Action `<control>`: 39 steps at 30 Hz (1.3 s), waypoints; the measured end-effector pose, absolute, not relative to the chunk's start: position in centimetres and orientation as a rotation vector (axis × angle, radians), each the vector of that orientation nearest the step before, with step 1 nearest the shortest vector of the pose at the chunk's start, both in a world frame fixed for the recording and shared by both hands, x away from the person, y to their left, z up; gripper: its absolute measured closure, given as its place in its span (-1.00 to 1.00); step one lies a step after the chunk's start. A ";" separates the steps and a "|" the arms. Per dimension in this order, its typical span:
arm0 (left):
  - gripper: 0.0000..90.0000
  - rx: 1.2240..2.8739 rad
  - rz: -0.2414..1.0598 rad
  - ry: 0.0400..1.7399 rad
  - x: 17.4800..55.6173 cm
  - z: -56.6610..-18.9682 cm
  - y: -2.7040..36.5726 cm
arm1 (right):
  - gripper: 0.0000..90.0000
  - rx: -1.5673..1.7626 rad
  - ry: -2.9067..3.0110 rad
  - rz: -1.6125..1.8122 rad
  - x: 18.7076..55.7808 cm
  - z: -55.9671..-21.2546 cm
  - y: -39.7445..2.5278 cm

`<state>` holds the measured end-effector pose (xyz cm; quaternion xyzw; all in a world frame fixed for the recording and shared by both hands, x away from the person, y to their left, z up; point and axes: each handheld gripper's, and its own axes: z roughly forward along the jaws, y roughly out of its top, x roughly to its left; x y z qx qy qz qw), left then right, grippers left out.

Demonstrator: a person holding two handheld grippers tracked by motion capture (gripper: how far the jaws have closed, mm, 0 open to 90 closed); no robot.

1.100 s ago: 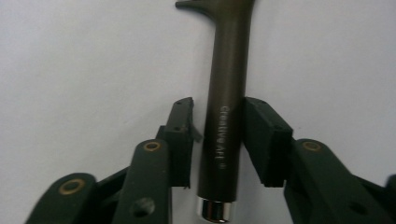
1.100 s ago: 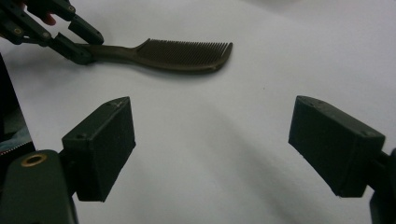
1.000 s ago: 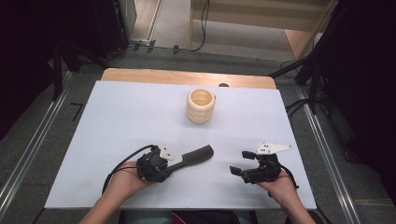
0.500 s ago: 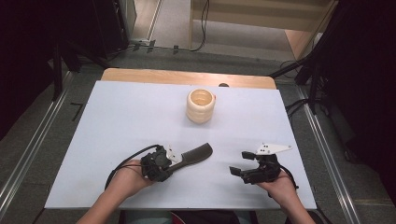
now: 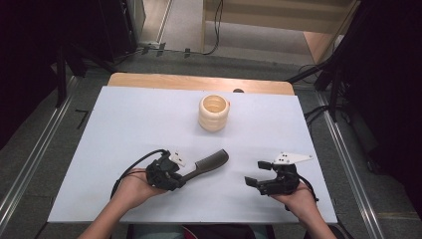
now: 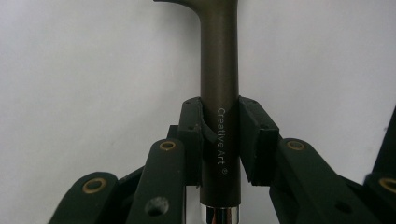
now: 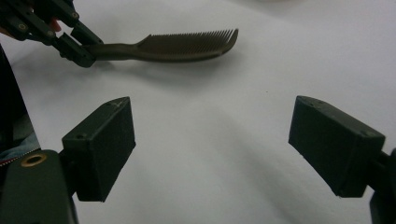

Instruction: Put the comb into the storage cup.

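One claw, the left gripper (image 5: 181, 173), is squeezing the comb (image 5: 209, 162) near the cup (image 5: 214, 112), risking slipping, while the right gripper (image 5: 259, 180) is gaping empty.

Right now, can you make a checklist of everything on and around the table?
Surface: white table top, wooden strip at its far edge.
Job's things: dark comb, handle clamped, teeth end over the table; cream ribbed cup upright, farther back.
Clutter: nothing seen.
Grippers: left gripper shut on the comb's handle; right gripper open, holding nothing, jaws wide apart.
Cables: black cable loops from the left gripper; more cables on the floor beyond.
Surroundings: grey floor, metal rails at both sides, dark stands.
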<state>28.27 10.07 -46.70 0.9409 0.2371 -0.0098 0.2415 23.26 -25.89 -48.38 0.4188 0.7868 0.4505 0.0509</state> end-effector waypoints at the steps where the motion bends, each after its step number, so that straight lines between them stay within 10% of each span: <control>1: 0.63 2.560 -0.027 0.643 28.4 -46.5 10.1 | -0.72 1.273 2.394 1.373 23.3 -48.4 -25.9; 39: 0.63 2.065 -0.004 0.693 30.2 -44.5 6.9 | -0.71 1.281 2.268 1.438 22.3 -47.1 -26.1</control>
